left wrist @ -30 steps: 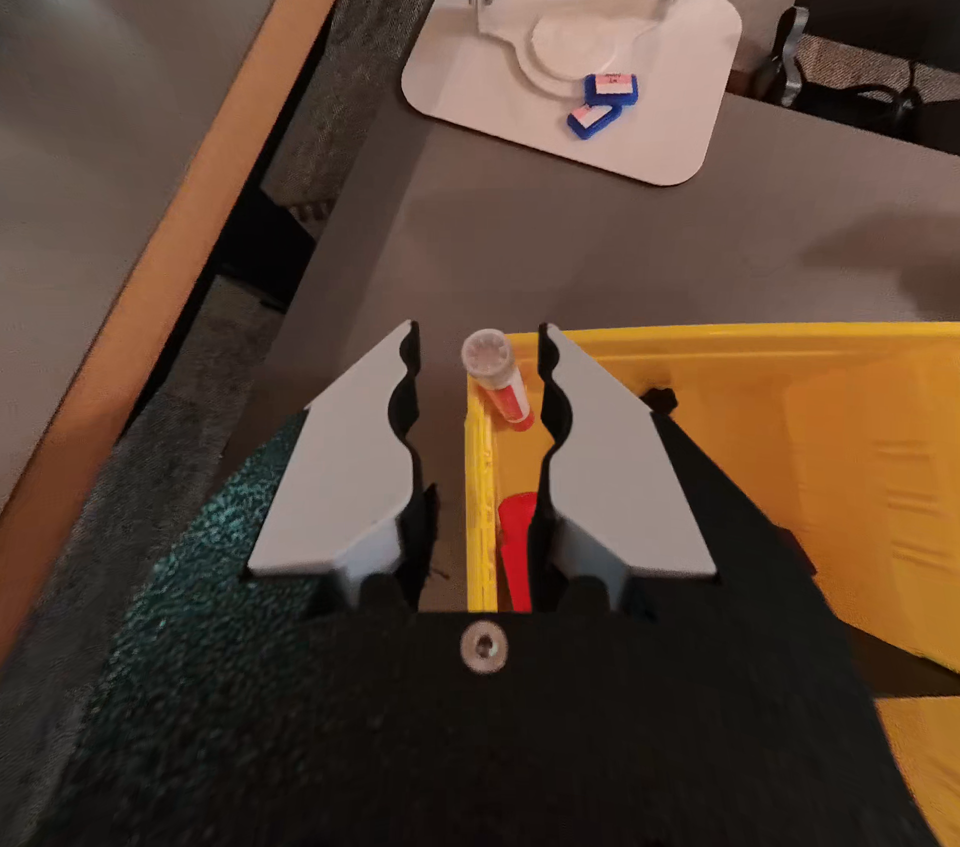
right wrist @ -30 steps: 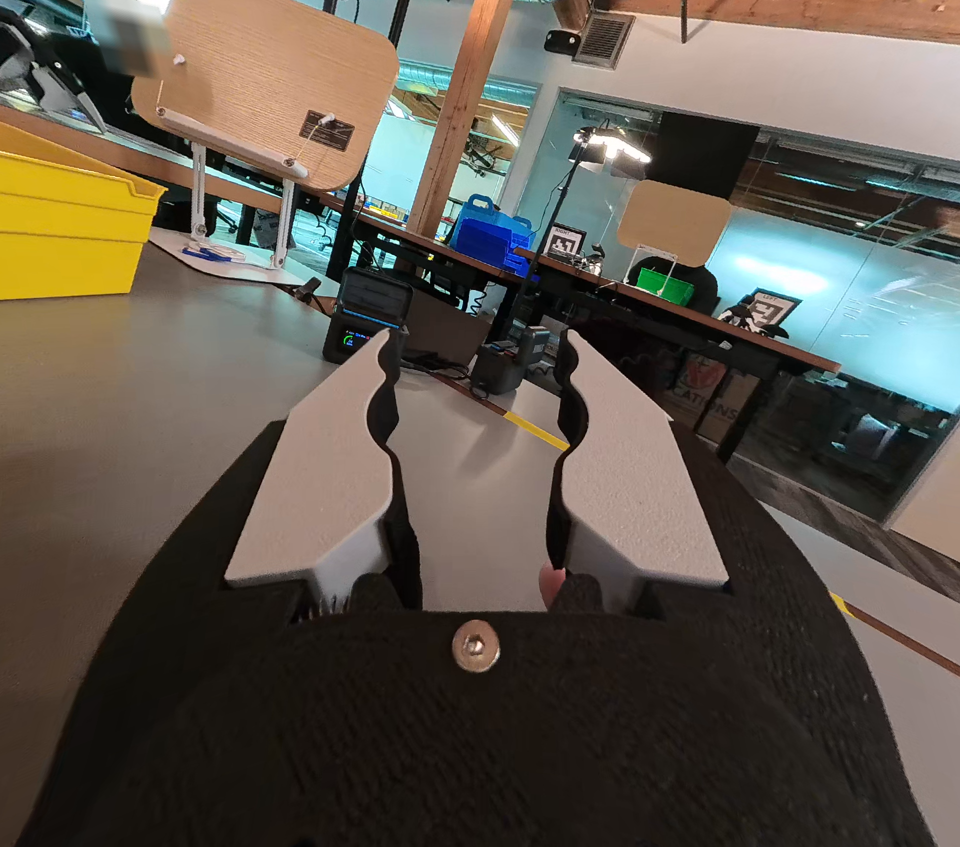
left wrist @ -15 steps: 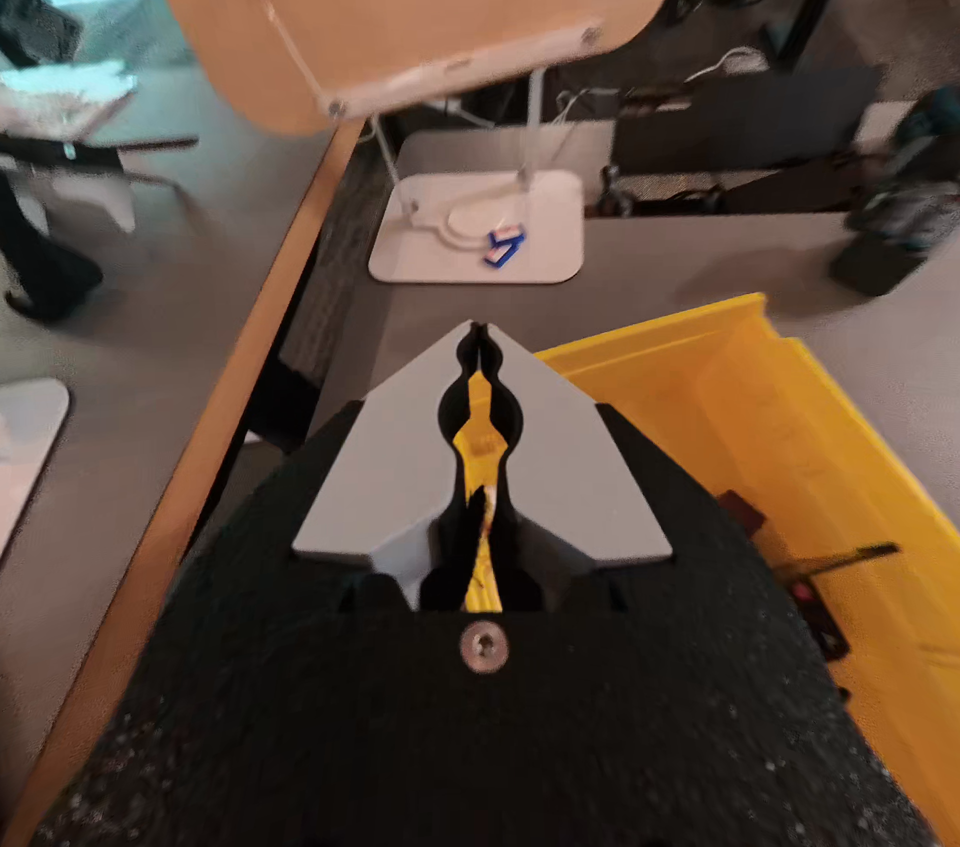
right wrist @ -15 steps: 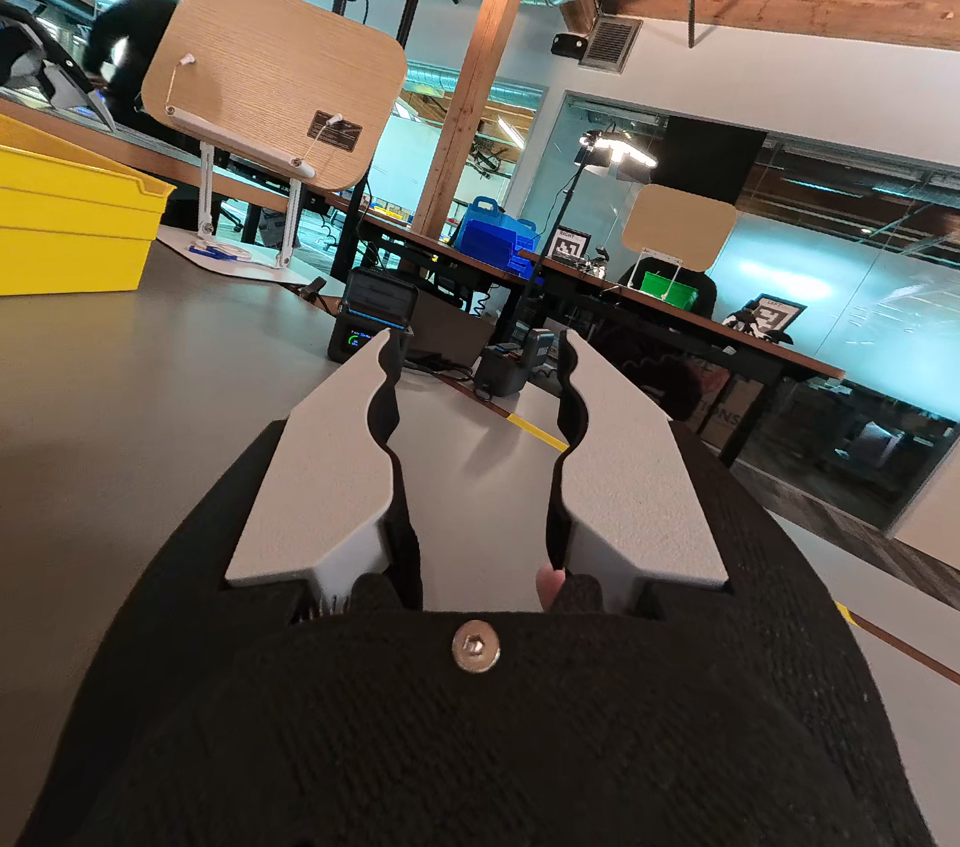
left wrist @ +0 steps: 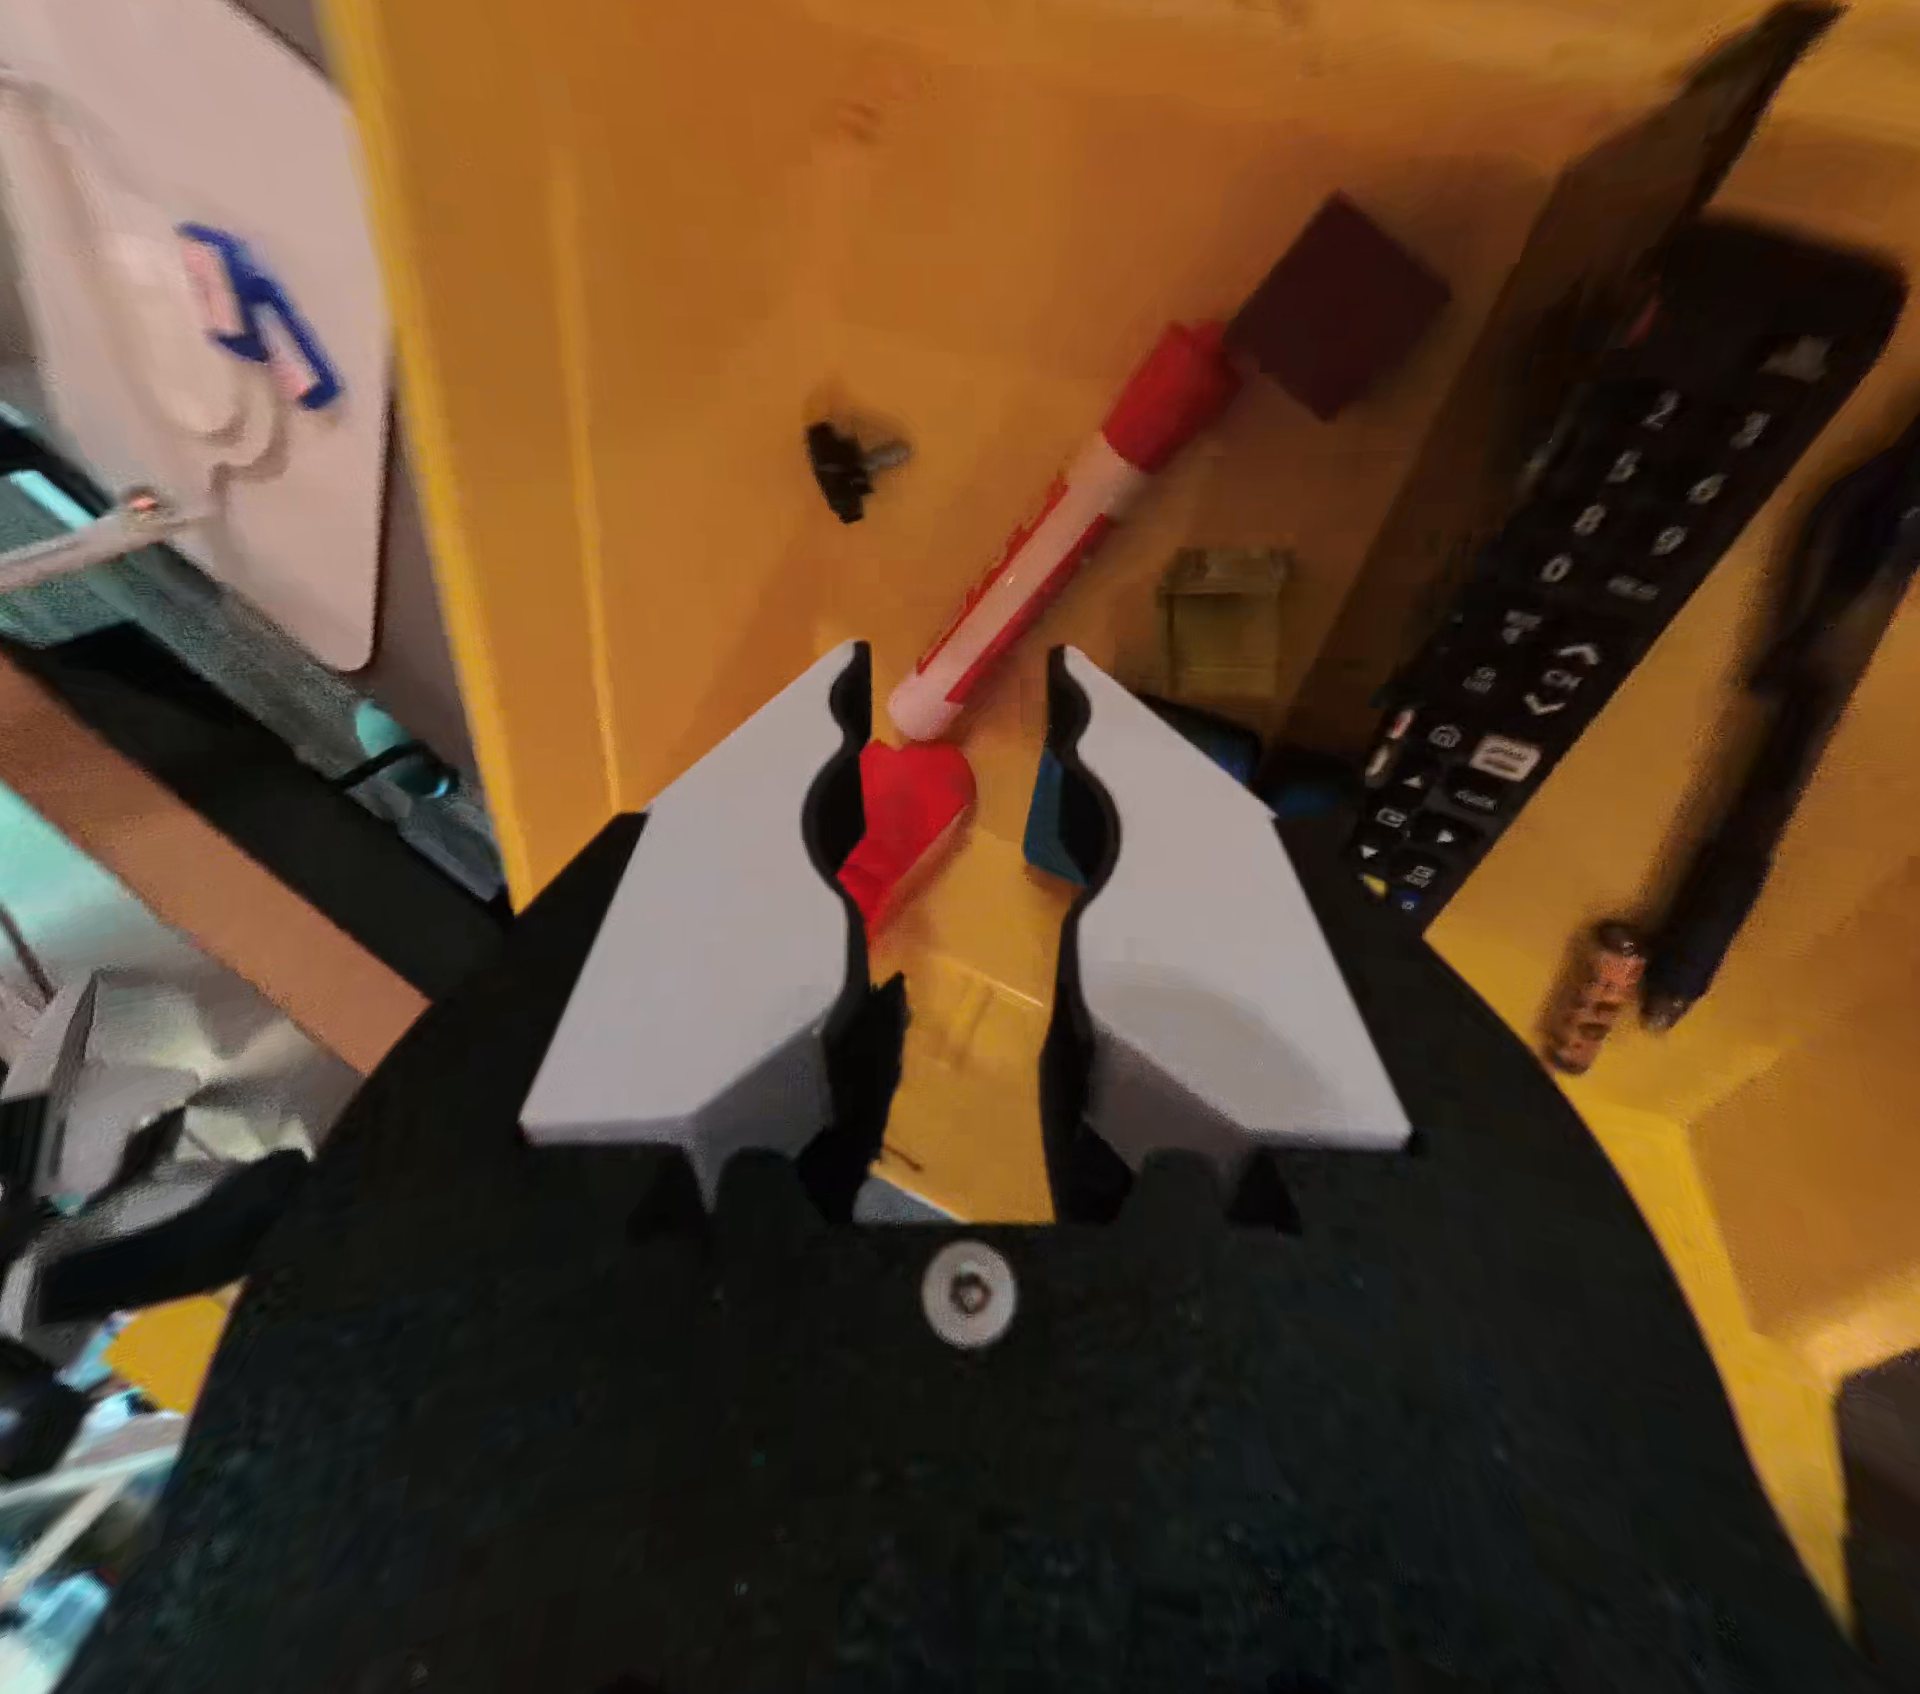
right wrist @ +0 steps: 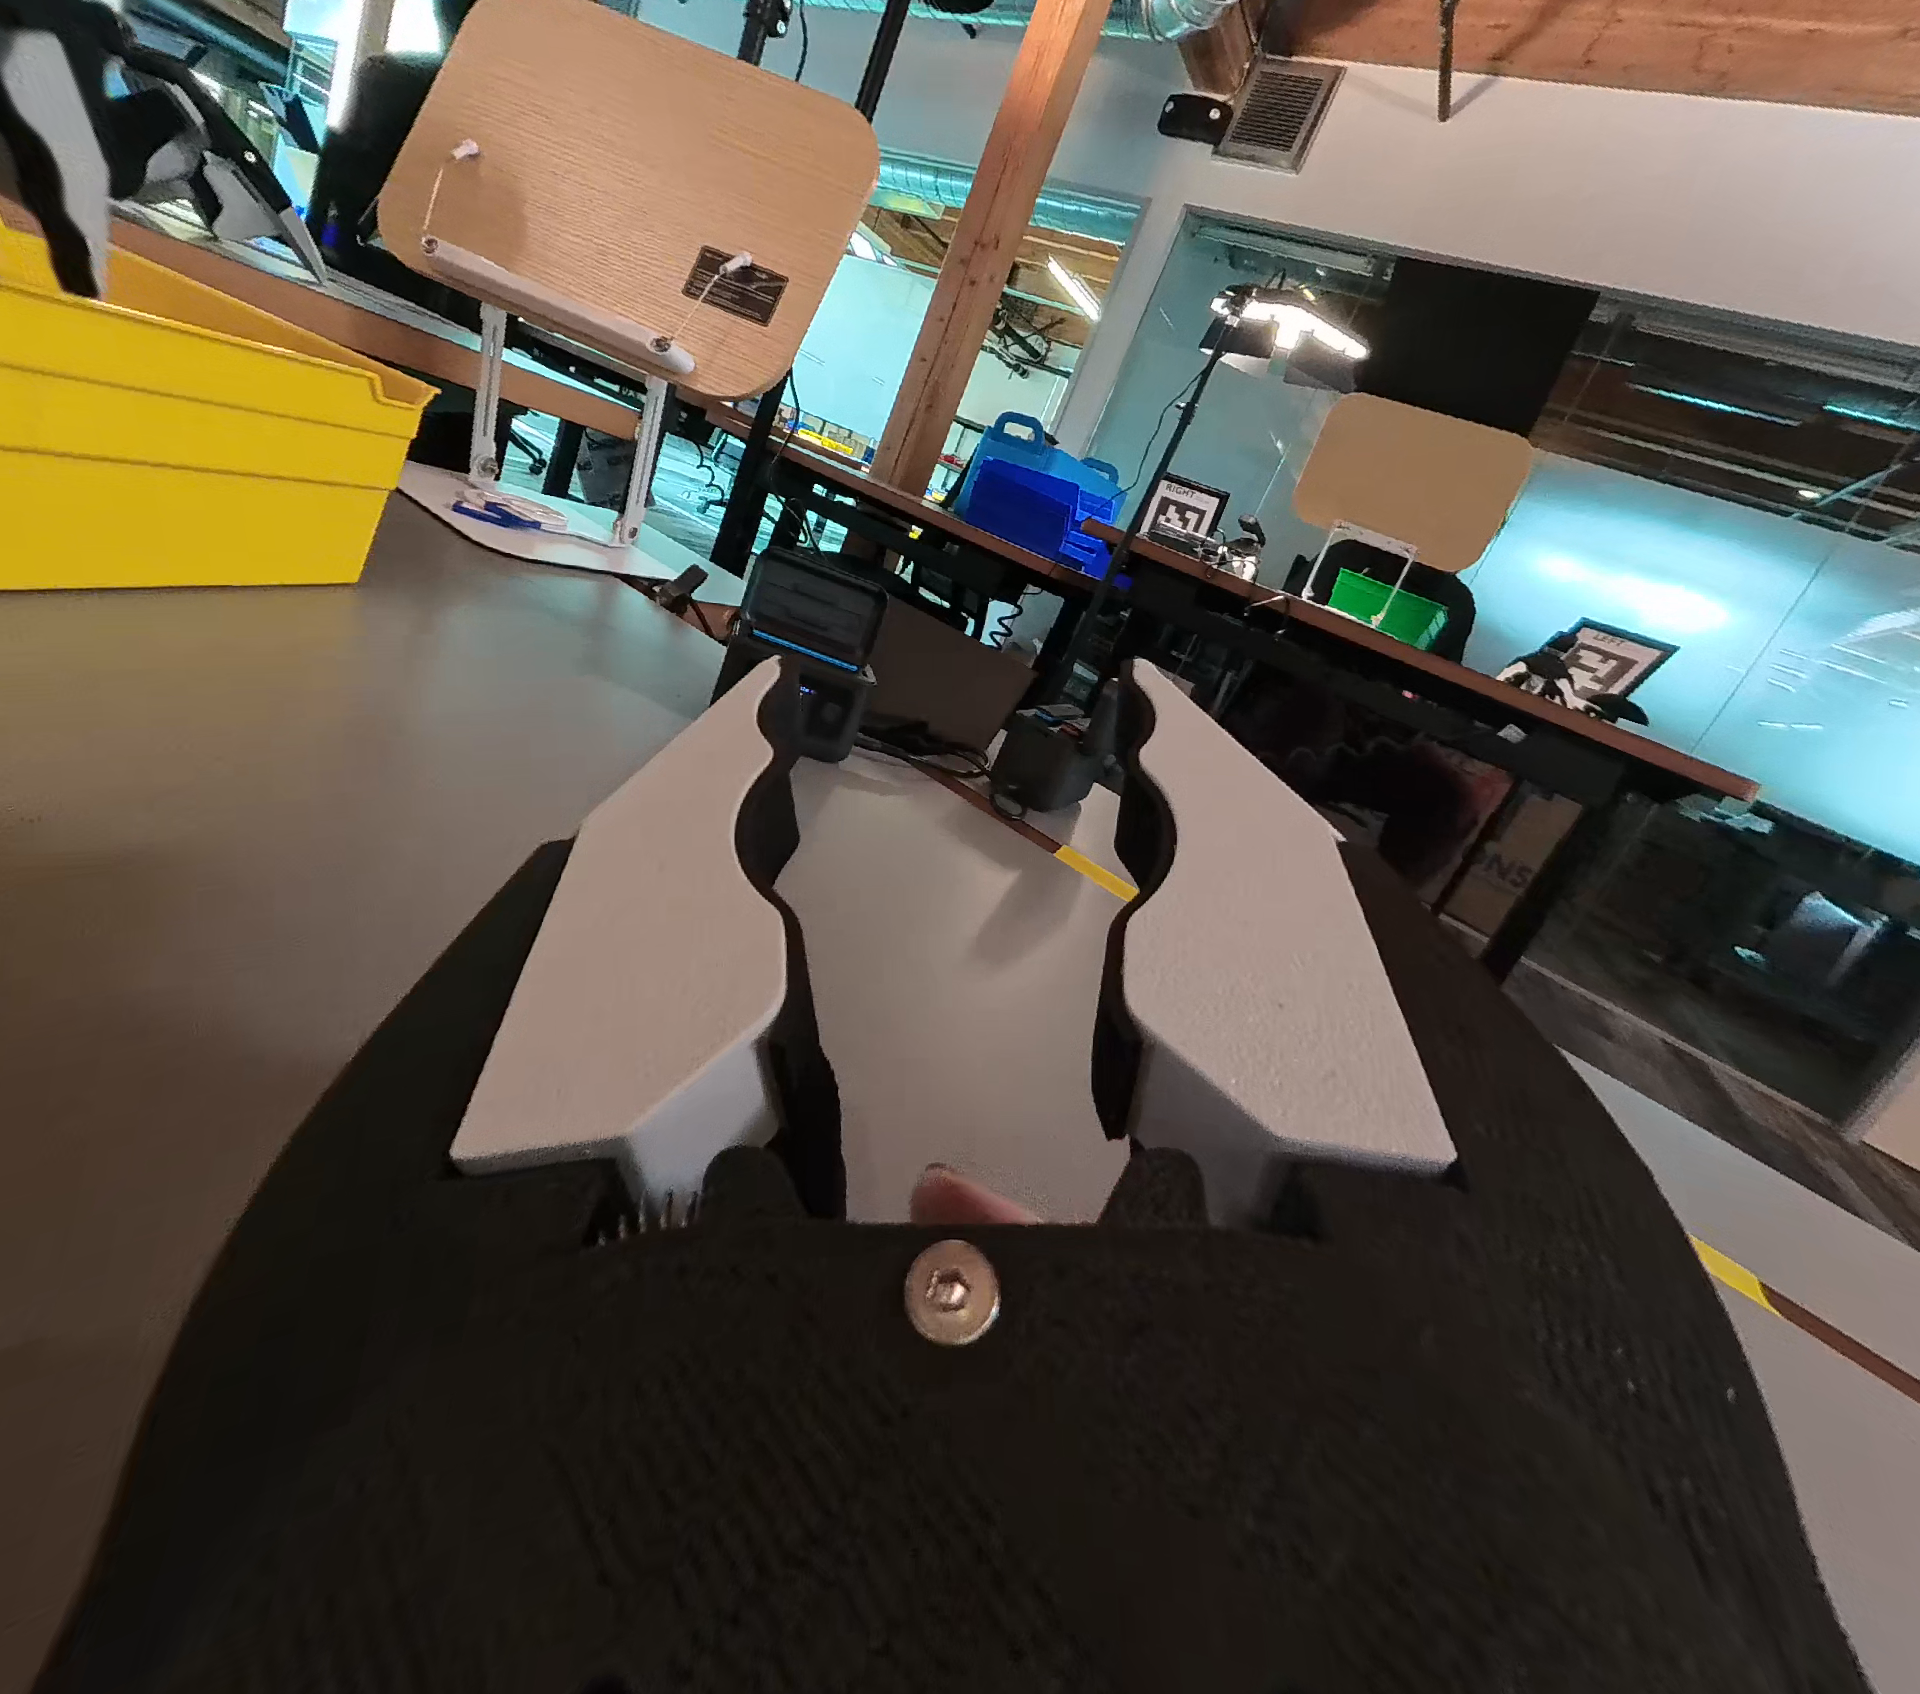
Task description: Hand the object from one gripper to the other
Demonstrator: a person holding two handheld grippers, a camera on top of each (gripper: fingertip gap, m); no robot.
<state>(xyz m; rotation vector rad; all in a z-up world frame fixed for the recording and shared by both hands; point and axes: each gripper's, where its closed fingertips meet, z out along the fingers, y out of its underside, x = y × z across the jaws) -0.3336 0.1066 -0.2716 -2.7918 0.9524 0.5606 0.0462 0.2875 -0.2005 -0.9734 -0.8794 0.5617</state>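
My left gripper [left wrist: 958, 668] is open and empty, and points down into a yellow bin [left wrist: 727, 86]. A white and red marker [left wrist: 1039, 564] with a red cap lies on the bin floor just beyond the fingertips. A flat red piece [left wrist: 909, 813] lies below the gap, partly hidden by the left finger. My right gripper [right wrist: 954, 678] is open and empty, low over the grey table [right wrist: 260, 813], well right of the bin [right wrist: 208, 449]. The left gripper also shows in the right wrist view [right wrist: 62, 86], above the bin.
The bin also holds a dark red cube [left wrist: 1335, 304], a black remote [left wrist: 1621, 574], a battery [left wrist: 1590, 990], a long black object [left wrist: 1745, 761] and a small black part [left wrist: 847, 460]. A wooden board on a white stand [right wrist: 623, 242] and black devices [right wrist: 810, 657] stand beyond. My hands' fingertips stand some 45 cm from each other.
My left gripper shut half a second ago and has opened again. It has swung over the bin and now looks down into it. My right gripper has barely moved.
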